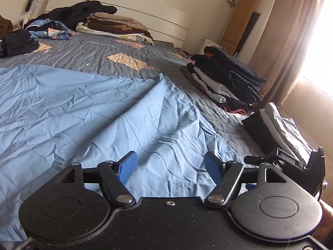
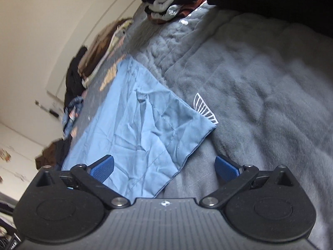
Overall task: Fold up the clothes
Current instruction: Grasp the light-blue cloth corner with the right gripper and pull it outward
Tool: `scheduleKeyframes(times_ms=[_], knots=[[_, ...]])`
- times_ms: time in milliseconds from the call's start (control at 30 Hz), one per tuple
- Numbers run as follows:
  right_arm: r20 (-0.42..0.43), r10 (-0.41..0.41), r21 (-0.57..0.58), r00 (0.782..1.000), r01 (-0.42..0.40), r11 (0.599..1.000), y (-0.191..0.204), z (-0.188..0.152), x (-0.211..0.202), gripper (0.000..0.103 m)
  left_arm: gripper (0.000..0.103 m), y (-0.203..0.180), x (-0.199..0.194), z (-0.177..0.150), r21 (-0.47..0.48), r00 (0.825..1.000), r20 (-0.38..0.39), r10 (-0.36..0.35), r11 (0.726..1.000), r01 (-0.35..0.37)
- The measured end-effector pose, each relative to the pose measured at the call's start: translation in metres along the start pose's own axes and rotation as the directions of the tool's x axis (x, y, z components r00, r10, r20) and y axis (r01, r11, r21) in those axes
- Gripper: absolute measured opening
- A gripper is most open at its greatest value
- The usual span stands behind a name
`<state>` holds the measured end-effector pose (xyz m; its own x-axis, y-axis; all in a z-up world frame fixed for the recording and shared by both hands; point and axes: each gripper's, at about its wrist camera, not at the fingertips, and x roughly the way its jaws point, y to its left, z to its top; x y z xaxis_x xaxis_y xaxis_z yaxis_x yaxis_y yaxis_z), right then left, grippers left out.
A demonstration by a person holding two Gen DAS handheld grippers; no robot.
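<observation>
Both the left gripper [image 1: 170, 167] and right gripper [image 2: 164, 169] gape empty over the light-blue garment [image 1: 83, 108] (badly creased); a shallow pinch could snag the grey quilt [image 2: 260, 83] too.

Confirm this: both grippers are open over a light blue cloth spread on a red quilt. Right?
Not quite. The quilt is grey, as the left wrist view shows. The rest holds: the left gripper and right gripper are open over the light blue cloth.
</observation>
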<state>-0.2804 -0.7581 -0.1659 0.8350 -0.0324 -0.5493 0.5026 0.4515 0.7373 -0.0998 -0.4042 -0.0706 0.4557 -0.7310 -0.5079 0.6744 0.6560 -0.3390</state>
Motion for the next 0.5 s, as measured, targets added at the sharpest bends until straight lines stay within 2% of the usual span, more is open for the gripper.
scheduleKeyframes(times_ms=[167, 267, 333, 433, 500], knots=[[0.0, 0.024, 0.044, 1.0, -0.024, 0.999, -0.004, 0.006, -0.004, 0.101, 0.07, -0.003, -0.001, -0.001, 0.02, 1.0, 0.003, -0.001, 1.0, 0.001], [0.066, 0.125, 0.056, 0.99, -0.128, 0.99, 0.001, 0.012, -0.013, 0.101, 0.07, -0.005, -0.002, 0.0, 0.031, 1.0, 0.006, -0.004, 1.0, 0.004], [0.059, 0.117, 0.048, 0.991, -0.12, 0.992, 0.006, 0.017, -0.011, 0.101, 0.07, -0.006, -0.001, -0.001, 0.036, 1.0, 0.005, -0.003, 0.999, 0.003], [0.021, 0.081, 0.104, 0.997, -0.082, 0.991, -0.005, 0.015, -0.005, 0.101, 0.07, -0.006, -0.002, -0.002, 0.041, 1.0, 0.002, -0.001, 0.999, 0.001], [0.005, 0.088, 0.108, 0.996, -0.088, 0.99, -0.007, 0.012, -0.006, 0.101, 0.07, -0.004, -0.002, -0.002, 0.04, 1.0, 0.003, -0.001, 0.999, 0.001]])
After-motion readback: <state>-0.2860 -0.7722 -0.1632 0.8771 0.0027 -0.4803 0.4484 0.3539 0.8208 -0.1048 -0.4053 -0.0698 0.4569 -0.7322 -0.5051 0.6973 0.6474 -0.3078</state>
